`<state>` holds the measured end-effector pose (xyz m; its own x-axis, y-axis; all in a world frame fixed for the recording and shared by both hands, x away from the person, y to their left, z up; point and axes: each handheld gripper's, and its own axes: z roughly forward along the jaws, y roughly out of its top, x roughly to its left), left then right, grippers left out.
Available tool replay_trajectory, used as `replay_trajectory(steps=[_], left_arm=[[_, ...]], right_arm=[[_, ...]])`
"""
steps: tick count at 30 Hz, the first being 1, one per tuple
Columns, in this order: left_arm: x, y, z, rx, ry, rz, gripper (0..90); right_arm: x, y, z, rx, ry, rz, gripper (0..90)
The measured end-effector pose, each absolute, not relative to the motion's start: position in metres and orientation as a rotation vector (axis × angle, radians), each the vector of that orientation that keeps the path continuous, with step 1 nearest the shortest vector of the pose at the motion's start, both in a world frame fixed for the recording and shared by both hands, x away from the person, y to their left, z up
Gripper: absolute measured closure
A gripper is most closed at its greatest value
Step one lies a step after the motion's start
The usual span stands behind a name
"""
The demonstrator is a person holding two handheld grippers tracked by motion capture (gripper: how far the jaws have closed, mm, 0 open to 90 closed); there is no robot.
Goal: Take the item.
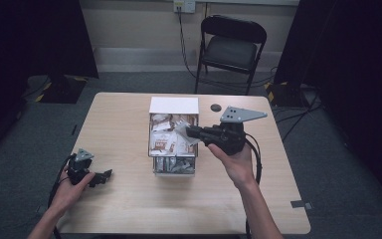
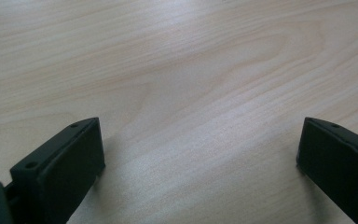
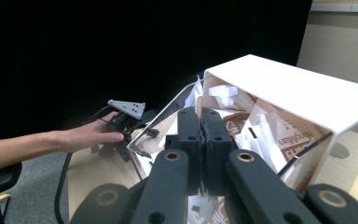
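A pale wood tabletop [image 1: 119, 119] carries a white box [image 1: 173, 105] of packets and a small dark disc [image 1: 216, 107].

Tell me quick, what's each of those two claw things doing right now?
Left gripper: open, empty, low over the table.
Right gripper: shut, at the box of packets; holding anything, cannot tell.

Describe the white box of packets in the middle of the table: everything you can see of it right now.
The box sits at the table's centre: a white cover over its far end, clear walls along the open near part. It is crammed with brown-and-white packets and silvery ones at the near end. The right gripper, jaws shut, reaches in from the right over the packets; whether it pinches one is unclear. The left gripper rests apart, open.
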<state>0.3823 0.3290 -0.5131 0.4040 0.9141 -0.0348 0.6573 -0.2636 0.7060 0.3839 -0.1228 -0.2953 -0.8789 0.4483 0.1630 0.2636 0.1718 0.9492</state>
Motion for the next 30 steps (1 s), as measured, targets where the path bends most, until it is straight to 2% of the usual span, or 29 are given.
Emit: replay_trajectory(steps=[30], left_arm=[[0.382, 0.329, -0.513, 2.016, 1.334, 0.511, 0.2]], right_arm=[[0.380, -0.148, -0.288, 0.738, 2.211, 1.799, 88.7]])
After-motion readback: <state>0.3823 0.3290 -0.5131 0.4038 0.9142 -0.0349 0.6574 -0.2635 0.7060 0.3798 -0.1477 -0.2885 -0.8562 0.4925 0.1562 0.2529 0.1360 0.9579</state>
